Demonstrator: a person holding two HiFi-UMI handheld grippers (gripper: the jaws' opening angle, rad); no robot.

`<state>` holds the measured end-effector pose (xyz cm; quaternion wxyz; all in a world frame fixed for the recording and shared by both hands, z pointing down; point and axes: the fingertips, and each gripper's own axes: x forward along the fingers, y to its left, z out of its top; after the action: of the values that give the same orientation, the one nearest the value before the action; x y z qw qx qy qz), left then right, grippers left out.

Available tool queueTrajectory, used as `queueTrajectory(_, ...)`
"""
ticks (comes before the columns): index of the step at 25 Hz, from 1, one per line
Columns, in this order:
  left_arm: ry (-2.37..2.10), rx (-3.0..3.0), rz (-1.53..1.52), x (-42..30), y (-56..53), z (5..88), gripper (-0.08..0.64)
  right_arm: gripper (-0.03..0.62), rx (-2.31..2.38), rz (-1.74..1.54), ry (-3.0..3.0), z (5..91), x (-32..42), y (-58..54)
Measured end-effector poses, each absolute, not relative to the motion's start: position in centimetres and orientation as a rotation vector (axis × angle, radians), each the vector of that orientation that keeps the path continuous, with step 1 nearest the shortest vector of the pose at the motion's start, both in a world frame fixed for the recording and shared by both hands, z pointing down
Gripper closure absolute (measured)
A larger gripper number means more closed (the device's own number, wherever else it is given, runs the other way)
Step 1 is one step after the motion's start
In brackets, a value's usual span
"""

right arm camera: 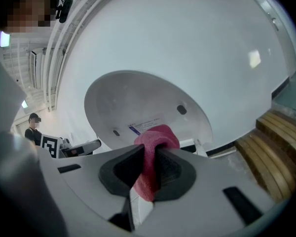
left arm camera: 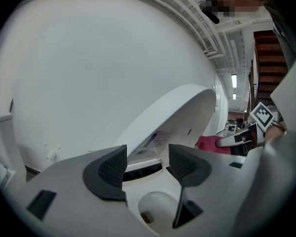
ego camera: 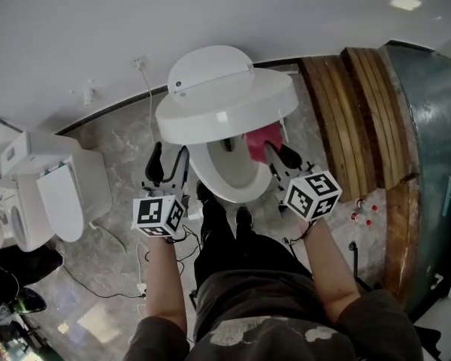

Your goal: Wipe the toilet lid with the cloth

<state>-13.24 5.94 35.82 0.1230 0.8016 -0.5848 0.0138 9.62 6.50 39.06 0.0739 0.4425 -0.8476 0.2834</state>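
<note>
**Cloth gripped, poised before a raised toilet lid**

White toilet (ego camera: 210, 70) against a curved wall, viewed from overhead. Its lid (ego camera: 225, 111): propped up at a slant over the bowl (ego camera: 237, 175), underside facing both claws, with a small label and dark stops showing on it.

The left claw (left arm camera: 147, 164): spread wide, holding nothing, aimed at the hinge area below the lid, near but not touching.

The right claw (right arm camera: 149, 164): pinched narrow on the cloth (right arm camera: 155, 142), with a pink fold bulging above the pads and a tail hanging below. From overhead, cloth tucked just under the lid's right edge, above the bowl. Contact with the lid impossible to confirm.

Likely step: bringing the cloth up to the lid, wiping not yet begun. Next, probably: press the bulging fold flat against the underside and sweep across, perhaps steadying the rim with the empty left claw, lest the lid swing.
</note>
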Motion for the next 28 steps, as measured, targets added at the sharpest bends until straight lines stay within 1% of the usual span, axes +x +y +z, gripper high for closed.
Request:
queueTrajectory(5,-1.64,2.317,-0.035,-12.9,7.5,33.4,0.296,0.543,1.433,0.81,-2.535,36.7,13.4,6.7)
queueTrajectory(10,-1.687,2.367,-0.097,-14.5,8.0,28.8,0.299,0.543,1.532,0.686,-2.516,32.8,16.8,5.7)
queueTrajectory(12,-1.682,2.412,-0.078,-14.7,7.7,27.2,0.302,0.543,1.577,0.636,-2.504,31.2,18.0,4.8)
queueTrajectory(16,-1.652,2.492,-0.03,-13.6,5.7,25.0,0.368,0.543,1.63,0.55,-2.531,27.8,18.6,3.1)
queueTrajectory(18,-1.651,2.505,-0.029,-13.1,4.4,24.1,0.426,0.543,1.636,0.512,-2.565,26.0,18.1,2.4)
queueTrajectory(20,-1.645,2.509,-0.022,-12.5,3.1,23.7,0.465,0.543,1.629,0.48,-2.599,24.6,17.1,1.7)
queueTrajectory(22,-1.63,2.512,0.012,-11.8,1.8,24.0,0.482,0.543,1.614,0.453,-2.623,23.6,16.0,0.8)
queueTrajectory(28,-1.546,2.51,0.14,-10.1,0.0,27.0,0.483,0.543,1.575,0.432,-2.648,23.4,13.1,-0.2)
